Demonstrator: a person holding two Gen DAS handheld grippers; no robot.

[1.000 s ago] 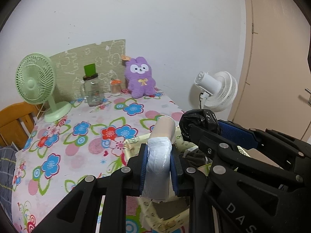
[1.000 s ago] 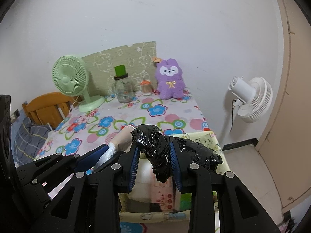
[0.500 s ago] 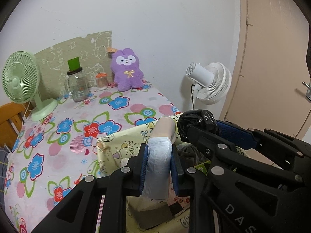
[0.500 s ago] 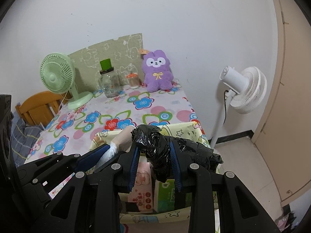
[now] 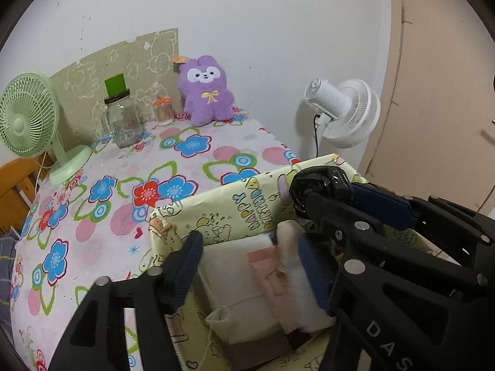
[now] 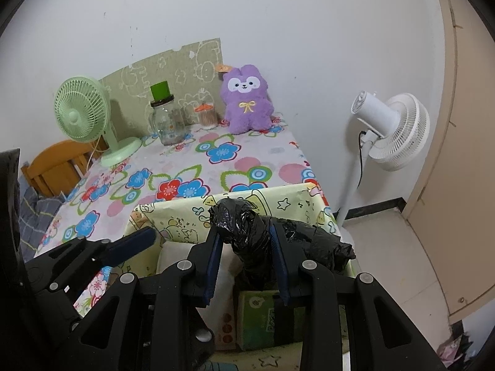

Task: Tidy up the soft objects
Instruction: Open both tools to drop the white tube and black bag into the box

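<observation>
My left gripper [image 5: 250, 262] stands with its jaws spread wide over the yellow box [image 5: 247, 207]; the white roll [image 5: 294, 266] lies inside, against the right-hand finger. My right gripper [image 6: 246, 266] is clamped on the black bag bundle [image 6: 244, 235] above the same box. Beyond, on the floral tablecloth [image 6: 185, 167], sits a purple plush [image 6: 247, 99].

Floral-clothed table [image 6: 216, 167] with green fan [image 6: 89, 114], glass jar [image 6: 165, 123], purple plush [image 6: 246, 99], yellow box [image 6: 247, 199].
</observation>
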